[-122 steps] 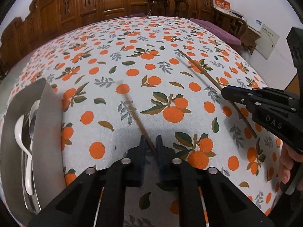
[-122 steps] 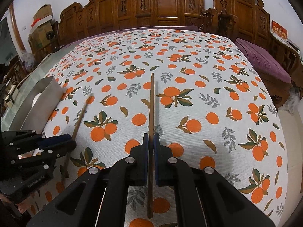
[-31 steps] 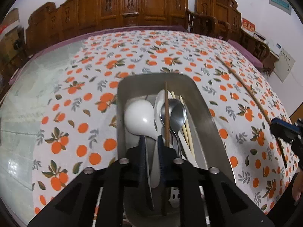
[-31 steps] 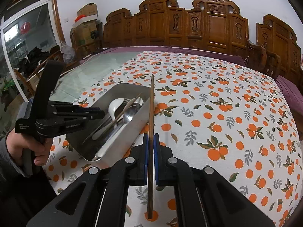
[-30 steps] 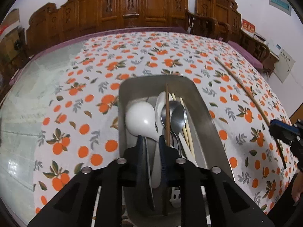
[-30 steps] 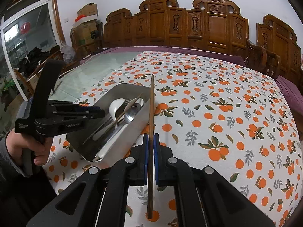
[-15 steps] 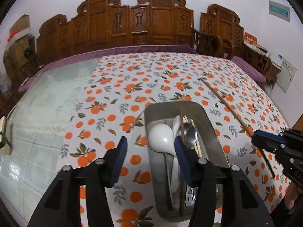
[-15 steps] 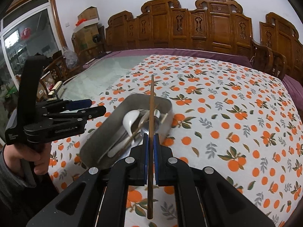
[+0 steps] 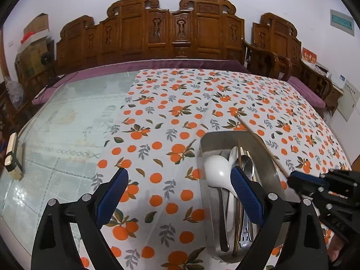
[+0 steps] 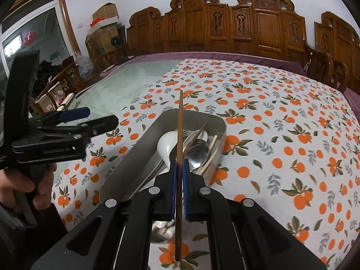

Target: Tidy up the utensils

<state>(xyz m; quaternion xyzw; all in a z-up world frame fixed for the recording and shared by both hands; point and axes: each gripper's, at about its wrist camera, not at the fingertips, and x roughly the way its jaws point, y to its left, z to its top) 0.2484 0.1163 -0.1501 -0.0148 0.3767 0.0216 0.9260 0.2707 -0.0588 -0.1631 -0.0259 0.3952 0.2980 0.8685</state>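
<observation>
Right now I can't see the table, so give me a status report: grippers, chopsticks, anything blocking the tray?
Left gripper open, jaws just widened, nothing between. Right gripper shut on dark chopstick, over metal tray. Its mate in tray. Nothing blocking.

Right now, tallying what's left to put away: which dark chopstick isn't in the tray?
The dark chopstick clamped in the right claw; the other dark chopstick lies in the tray.
</observation>
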